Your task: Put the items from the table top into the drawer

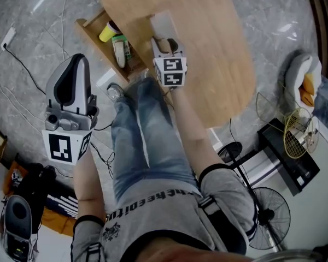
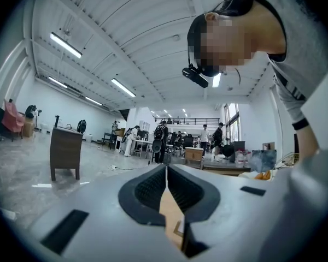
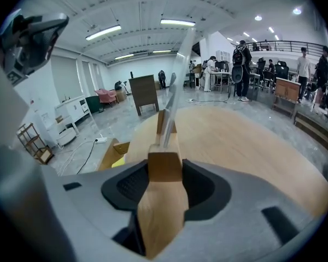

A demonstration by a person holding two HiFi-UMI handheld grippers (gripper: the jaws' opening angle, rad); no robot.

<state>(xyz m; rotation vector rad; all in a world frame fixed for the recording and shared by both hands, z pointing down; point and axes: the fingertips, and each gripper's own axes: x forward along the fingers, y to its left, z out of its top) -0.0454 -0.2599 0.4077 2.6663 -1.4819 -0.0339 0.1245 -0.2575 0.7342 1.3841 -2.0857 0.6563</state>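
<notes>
right hand-held gripper (image 3: 165,182) clamps a wooden-handled tool (image 3: 164,146) at the counter (image 3: 251,141) edge, with the open drawer (image 1: 90,29) to its left; left hand-held gripper (image 2: 167,171) has its jaws together, empty.

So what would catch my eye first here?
The right gripper clamps a wooden block with a clear strip sticking out, over the oval wooden table. Beside the table, at the head view's upper left, an open drawer holds a yellow item.
</notes>
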